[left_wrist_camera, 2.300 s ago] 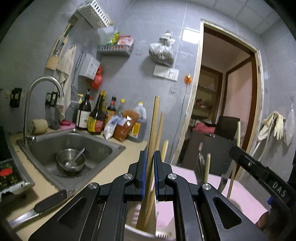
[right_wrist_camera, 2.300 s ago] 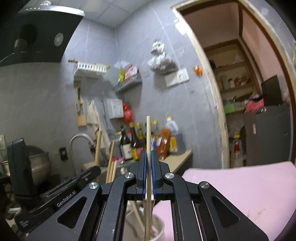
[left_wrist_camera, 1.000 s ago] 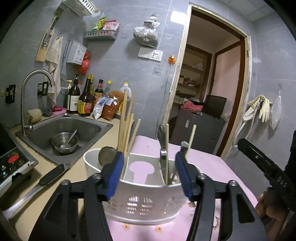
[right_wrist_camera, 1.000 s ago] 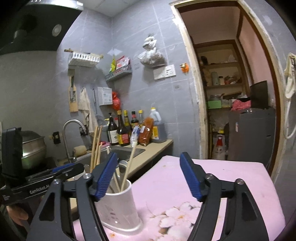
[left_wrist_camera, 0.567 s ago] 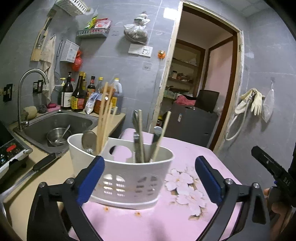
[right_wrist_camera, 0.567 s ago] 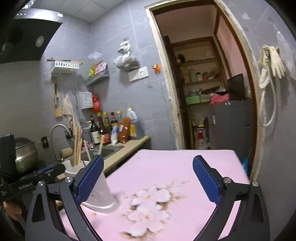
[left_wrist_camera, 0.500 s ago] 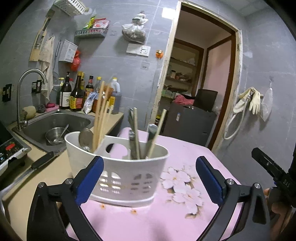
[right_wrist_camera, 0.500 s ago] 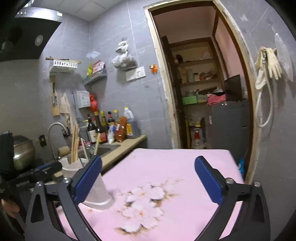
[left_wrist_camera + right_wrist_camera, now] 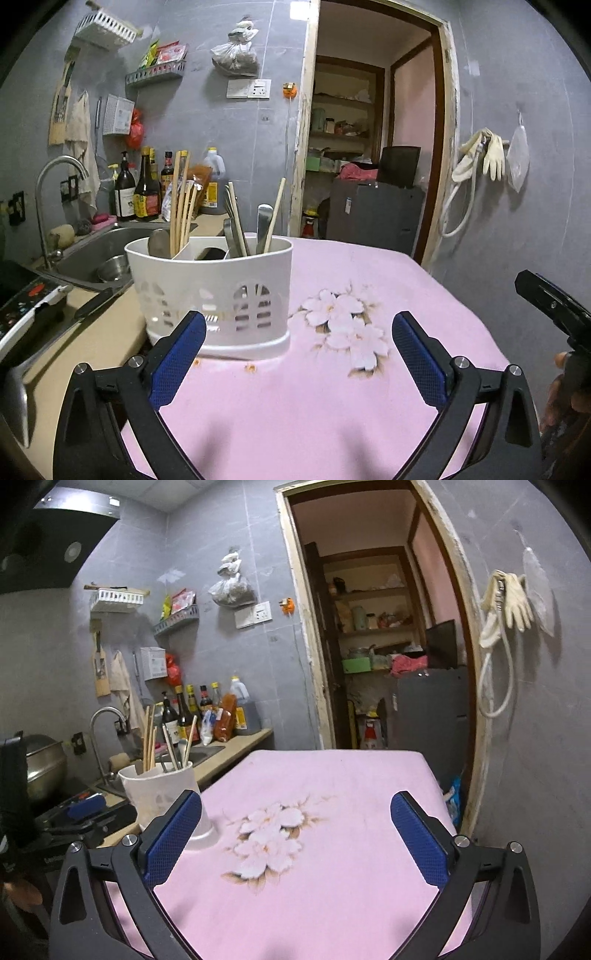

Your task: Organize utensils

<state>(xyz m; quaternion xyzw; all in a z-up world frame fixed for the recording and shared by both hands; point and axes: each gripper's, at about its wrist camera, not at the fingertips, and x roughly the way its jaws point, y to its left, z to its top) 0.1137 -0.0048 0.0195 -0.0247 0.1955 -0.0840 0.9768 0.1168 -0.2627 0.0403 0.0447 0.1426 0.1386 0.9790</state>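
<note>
A white utensil caddy [image 9: 214,291] stands on the left edge of the pink flowered tablecloth [image 9: 351,398]. Wooden chopsticks [image 9: 179,199] and a spoon fill its left part; metal utensils and more chopsticks [image 9: 275,214] stand in the right part. My left gripper [image 9: 295,350] hangs open a little in front of the caddy with nothing between its blue pads. My right gripper [image 9: 295,834] is open too, over the cloth, with the caddy [image 9: 162,794] off to its left. Nothing is held by either one.
A steel sink [image 9: 96,254] with a bowl, a tap [image 9: 55,184] and sauce bottles [image 9: 144,192] sit on the counter left of the table. A knife [image 9: 92,299] lies on the counter. An open doorway [image 9: 369,166] is behind; a grey wall with gloves [image 9: 484,155] is at right.
Both grippers let go of the chopsticks in the caddy, opened wide and pulled back from it. The caddy now looks smaller and farther off in both views.
</note>
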